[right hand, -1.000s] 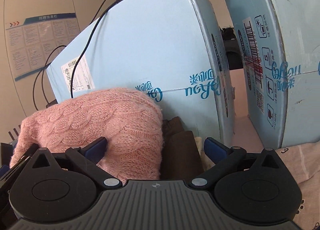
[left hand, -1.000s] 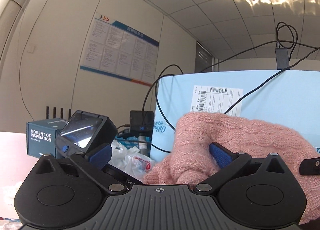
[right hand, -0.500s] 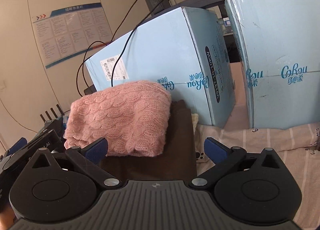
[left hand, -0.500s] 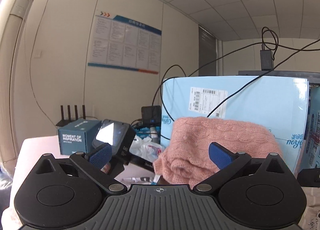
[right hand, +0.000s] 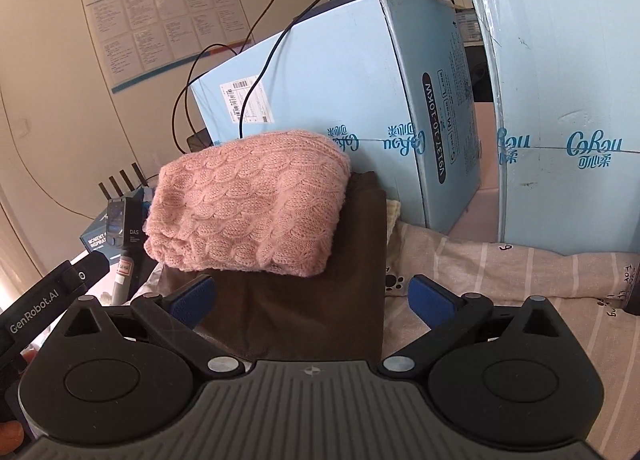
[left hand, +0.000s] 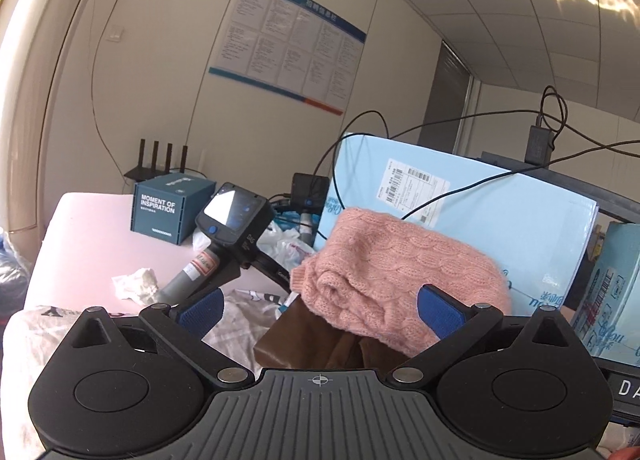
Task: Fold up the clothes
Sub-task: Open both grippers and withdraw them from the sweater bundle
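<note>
A folded pink cable-knit sweater (right hand: 248, 203) lies on top of a folded brown garment (right hand: 304, 308), against a light blue carton. The same stack shows in the left wrist view, the sweater (left hand: 400, 272) above the brown garment (left hand: 316, 340). My left gripper (left hand: 320, 310) is open and empty, a little short of the stack. My right gripper (right hand: 312, 300) is open and empty, its fingers hovering over the near part of the brown garment. Neither gripper touches the clothes.
Two light blue cartons (right hand: 340, 107) (right hand: 560, 119) stand behind the stack, with black cables over them. A striped printed sheet (right hand: 500, 280) covers the surface. A handheld scanner (left hand: 224, 236), a dark blue box (left hand: 168, 207), plastic bags and crumpled tissue (left hand: 136, 284) lie to the left.
Both grippers have pulled back from the pink sweater, which now rests free on the brown garment. More of the surface and the stack is in view.
</note>
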A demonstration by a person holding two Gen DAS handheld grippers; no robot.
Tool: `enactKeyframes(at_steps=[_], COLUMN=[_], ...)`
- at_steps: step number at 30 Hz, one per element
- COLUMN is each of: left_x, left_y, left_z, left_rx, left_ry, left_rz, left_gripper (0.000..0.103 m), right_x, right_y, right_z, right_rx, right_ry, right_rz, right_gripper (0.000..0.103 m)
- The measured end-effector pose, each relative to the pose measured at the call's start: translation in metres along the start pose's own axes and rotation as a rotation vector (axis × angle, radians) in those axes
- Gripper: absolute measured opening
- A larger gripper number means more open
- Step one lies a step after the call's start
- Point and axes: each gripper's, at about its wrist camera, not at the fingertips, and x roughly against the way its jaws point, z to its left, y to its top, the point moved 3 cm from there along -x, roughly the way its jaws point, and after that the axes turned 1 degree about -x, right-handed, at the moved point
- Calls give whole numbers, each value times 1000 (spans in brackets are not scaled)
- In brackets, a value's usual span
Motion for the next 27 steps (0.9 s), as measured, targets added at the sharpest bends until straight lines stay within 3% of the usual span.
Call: enactKeyframes(at_steps=[11,27], left_x=[-28,-26], left_y=[-26,-30], left_z=[-4,-6], left_rx=[-46,-93], left_ry=[35,66], left_rz=[98,60], left_gripper=[103,103], right_x=[-29,-33], right_y=[-12,-14], right_z=[-11,-13], right_rx=[18,14], right_ry=[-102,-130], right_rz=[56,55], right_gripper=[103,103])
